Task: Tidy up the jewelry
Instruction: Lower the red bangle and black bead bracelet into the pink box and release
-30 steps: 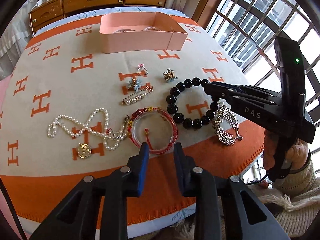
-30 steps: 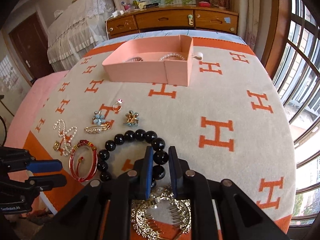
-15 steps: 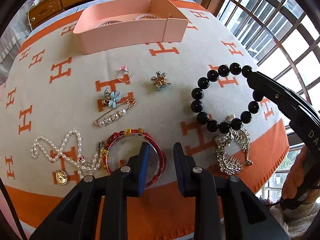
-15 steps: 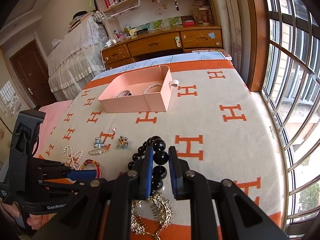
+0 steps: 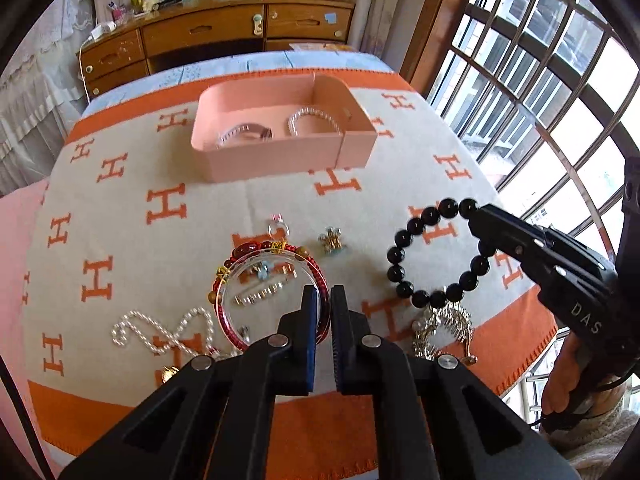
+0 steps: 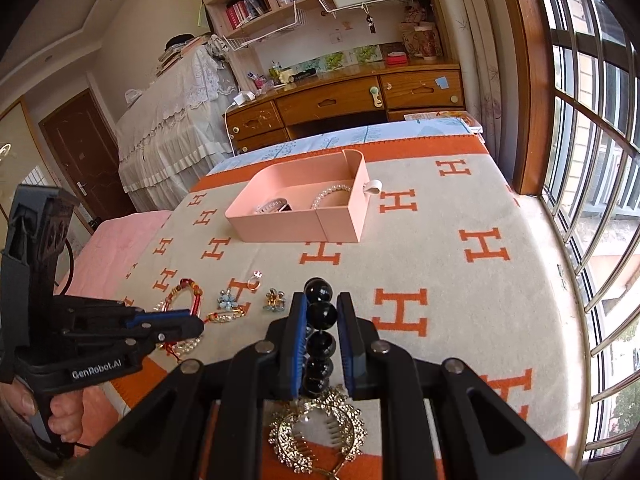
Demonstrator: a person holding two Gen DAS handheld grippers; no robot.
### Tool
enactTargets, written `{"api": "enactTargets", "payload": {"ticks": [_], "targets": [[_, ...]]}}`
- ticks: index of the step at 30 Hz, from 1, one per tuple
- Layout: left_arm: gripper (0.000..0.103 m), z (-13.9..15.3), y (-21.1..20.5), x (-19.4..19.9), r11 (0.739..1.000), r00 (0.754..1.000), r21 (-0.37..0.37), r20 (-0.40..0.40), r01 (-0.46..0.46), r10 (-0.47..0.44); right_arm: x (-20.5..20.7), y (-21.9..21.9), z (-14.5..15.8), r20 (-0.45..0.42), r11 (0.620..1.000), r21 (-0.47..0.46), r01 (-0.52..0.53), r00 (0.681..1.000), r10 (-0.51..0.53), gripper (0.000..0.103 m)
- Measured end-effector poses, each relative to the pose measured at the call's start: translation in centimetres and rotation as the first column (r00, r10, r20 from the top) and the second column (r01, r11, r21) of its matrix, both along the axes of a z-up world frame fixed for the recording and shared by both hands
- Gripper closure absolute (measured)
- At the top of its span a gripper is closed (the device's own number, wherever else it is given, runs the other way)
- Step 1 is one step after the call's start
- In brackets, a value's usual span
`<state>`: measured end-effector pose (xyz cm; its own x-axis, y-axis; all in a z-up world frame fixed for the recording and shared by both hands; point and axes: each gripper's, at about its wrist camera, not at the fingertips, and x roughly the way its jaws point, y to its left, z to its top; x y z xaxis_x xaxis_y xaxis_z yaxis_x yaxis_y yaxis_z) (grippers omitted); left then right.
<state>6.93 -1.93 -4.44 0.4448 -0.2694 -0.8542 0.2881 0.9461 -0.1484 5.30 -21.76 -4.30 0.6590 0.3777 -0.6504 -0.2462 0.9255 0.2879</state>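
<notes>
My left gripper (image 5: 323,308) is shut on the red bangle (image 5: 224,292) and holds it lifted above the blanket; it also shows in the right wrist view (image 6: 188,322). My right gripper (image 6: 322,316) is shut on the black bead bracelet (image 6: 321,314), which hangs raised in the left wrist view (image 5: 400,254). The pink box (image 5: 356,144) stands at the far middle with a pearl bracelet (image 5: 312,114) and a silver bracelet (image 5: 244,132) inside.
On the H-patterned blanket (image 5: 168,204) lie a pearl necklace (image 5: 160,328), a ring (image 5: 278,230), a small flower brooch (image 5: 331,240), a gold comb (image 6: 316,436), a blue flower clip (image 6: 227,300) and a pin (image 6: 226,315). A window is at the right.
Both grippers have risen. The left one closed on the red bangle and lifted it. The right one carries the black bracelet higher.
</notes>
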Motion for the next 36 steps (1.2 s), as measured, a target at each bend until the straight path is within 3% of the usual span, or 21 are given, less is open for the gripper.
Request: {"api": "enactTargets", "payload": {"ticks": [6, 10, 16, 24, 27, 32, 36], "targets": [[0.099, 5.3, 0.6, 4.1, 1.0, 0.992, -0.006, 0.124, 0.024, -0.023, 1.5, 0.5, 3.8, 0.074, 1.0, 0.006, -0.002, 0.997, 0.002, 0.088], [0.099, 6.4, -0.5, 8.7, 0.999, 0.985, -0.002, 0.166, 0.047, -0.046, 3.8, 0.8, 6.7, 0.115, 1.0, 0.011, 0.017, 0.993, -0.018, 0.088], [0.098, 2.8, -1.4, 16.5, 0.999, 0.993, -0.04, 0.117, 0.036, -0.031, 8.6, 1.5, 9.1, 0.139, 0.998, 0.024, 0.052, 0.989, -0.055, 0.088], [0.097, -3.9, -1.4, 20.8, 0.999, 1.0, -0.039, 0.03, 0.004, -0.003, 15.2, 3.1, 7.4, 0.054, 0.996, 0.013, 0.091, 0.994, -0.092, 0.088], [0.088, -4.3, -1.0, 20.5, 0.999, 0.999, -0.035, 0.033, 0.011, -0.01, 17.1, 3.9, 6.4, 0.023, 0.996, 0.014, 0.091, 0.996, -0.091, 0.088], [0.052, -2.3, 1.4, 18.4, 0.998, 0.996, -0.065, 0.085, -0.011, 0.016, 19.0, 5.7, 5.1, -0.019, 0.997, 0.045, 0.06, 0.998, -0.059, 0.088], [0.05, -0.6, 3.9, 15.8, 0.998, 0.988, -0.056, 0.147, -0.029, 0.036, 20.0, 7.5, 4.0, -0.053, 0.997, 0.078, 0.01, 0.999, -0.006, 0.088]]}}
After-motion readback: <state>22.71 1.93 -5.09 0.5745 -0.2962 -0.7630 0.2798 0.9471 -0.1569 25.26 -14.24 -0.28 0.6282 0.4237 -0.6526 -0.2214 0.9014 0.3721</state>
